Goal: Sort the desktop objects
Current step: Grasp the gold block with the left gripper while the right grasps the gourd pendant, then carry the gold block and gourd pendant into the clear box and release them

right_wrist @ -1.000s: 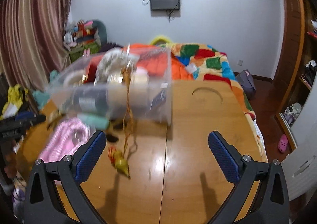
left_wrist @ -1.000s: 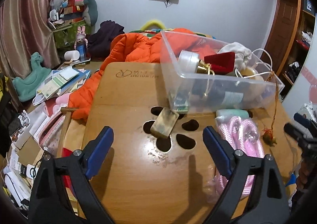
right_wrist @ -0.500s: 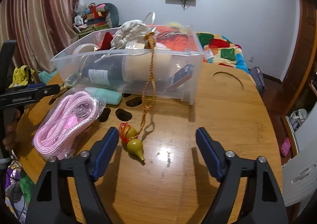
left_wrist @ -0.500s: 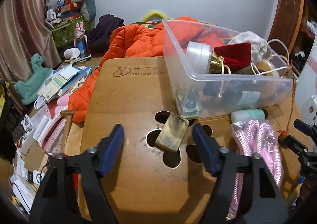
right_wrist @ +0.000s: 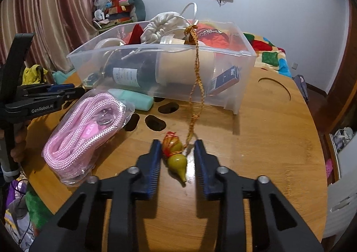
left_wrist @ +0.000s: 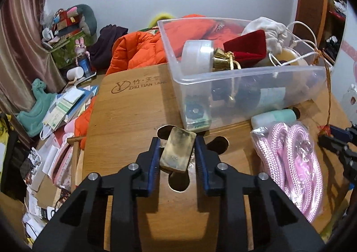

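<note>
Two grippers narrow at once beside the clear bin [left_wrist: 245,86]: left gripper [left_wrist: 177,151], wide a second ago, its jaws closing around the tan block [left_wrist: 178,151]; right gripper [right_wrist: 177,158], jaws together about the gourd charm [right_wrist: 176,158]. Lifting into the bin likely follows.

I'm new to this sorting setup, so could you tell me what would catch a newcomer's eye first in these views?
A crammed clear bin dominates the wooden table, a bagged pink rope lying beside it. Up close, the left gripper has its jaws closing with a tan block between them, while the right gripper is shut on a green gourd charm whose cord runs into the bin.
</note>
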Motion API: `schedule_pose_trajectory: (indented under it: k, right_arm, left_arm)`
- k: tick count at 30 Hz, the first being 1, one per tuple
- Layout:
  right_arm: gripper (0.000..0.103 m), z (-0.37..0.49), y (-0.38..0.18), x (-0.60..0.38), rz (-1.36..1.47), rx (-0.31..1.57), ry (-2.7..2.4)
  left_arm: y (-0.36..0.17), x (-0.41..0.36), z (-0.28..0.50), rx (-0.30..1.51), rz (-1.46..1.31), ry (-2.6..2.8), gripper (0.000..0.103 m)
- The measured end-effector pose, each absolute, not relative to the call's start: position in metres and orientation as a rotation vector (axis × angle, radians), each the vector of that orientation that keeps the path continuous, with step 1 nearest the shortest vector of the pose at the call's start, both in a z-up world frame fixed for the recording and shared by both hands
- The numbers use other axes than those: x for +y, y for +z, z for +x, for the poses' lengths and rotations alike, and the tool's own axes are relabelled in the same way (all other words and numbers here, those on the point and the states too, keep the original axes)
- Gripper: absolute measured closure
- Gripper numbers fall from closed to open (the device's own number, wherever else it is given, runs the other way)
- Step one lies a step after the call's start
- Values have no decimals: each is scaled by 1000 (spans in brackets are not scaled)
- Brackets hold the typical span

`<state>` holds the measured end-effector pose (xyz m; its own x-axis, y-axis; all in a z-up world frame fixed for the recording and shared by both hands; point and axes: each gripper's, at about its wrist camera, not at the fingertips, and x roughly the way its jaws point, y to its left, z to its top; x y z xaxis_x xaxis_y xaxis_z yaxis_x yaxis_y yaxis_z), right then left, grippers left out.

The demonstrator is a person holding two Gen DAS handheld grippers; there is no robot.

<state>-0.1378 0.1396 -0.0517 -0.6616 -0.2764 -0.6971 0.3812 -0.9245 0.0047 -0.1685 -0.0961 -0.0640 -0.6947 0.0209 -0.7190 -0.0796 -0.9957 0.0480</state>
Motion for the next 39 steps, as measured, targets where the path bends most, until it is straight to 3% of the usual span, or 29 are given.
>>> schedule_pose_trajectory:
  k: [6,18,25,39]
  right_arm:
    - [83,-136,-47,142,1036,170,-2568]
    - [83,-132,-20,157,961,80,-2622]
    - [83,-135,-8,166,940,76,-2668]
    - [83,-158,24,163,853,228,-2756]
  left_arm:
    - [-63,-89,-157,155,-1174,2830,80]
    - [-41,-90,-126,-49,-1044,2868,80]
    - [-20,-81,-118,-76,-926,2860,80]
    - [9,-67,-133,-62,-807,2832,80]
